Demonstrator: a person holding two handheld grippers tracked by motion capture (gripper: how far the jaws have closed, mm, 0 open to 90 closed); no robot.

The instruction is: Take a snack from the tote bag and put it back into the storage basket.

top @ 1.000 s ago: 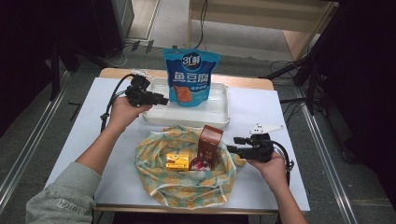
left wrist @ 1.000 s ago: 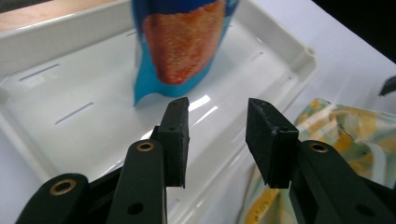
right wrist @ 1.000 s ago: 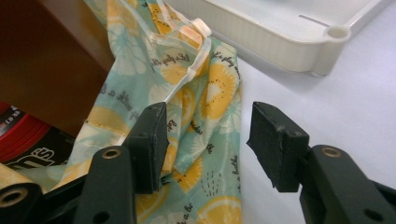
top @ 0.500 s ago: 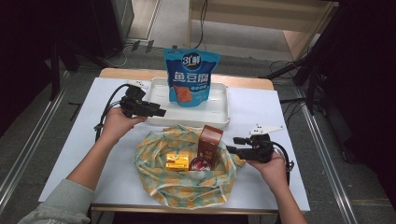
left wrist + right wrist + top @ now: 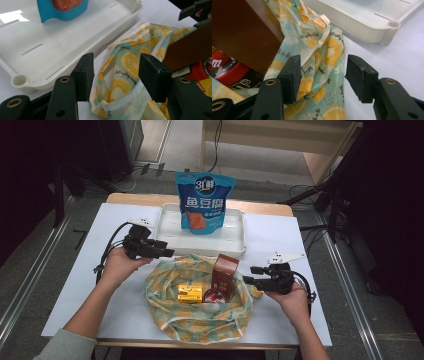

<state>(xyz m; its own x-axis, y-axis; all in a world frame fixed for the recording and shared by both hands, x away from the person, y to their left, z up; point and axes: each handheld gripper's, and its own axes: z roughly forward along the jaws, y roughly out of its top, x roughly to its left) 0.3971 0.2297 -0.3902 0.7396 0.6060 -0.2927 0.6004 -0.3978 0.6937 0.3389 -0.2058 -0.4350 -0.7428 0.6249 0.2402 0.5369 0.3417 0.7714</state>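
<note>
Two grippers flank a crumpled lemon-print cloth bag [image 5: 197, 307] at lower centre of the high view. At mid-left, the left gripper [image 5: 167, 253] sits by the bag's upper-left rim; its jaws have just been opening and stand apart, the cloth edge [image 5: 120, 87] rising between the pads without being pinched (as far as the left gripper view shows). At right, the right gripper [image 5: 248, 279] points at the bag's right rim, jaws apart, folded cloth [image 5: 322, 67] between them and unpressed. Inside the bag stand a brown cardboard box [image 5: 225, 276], a yellow packet [image 5: 190, 294] and a round red tin [image 5: 214, 297]. Behind, at upper centre, a white plastic tray [image 5: 235, 242] holds an upright blue snack pouch [image 5: 204, 202].
</note>
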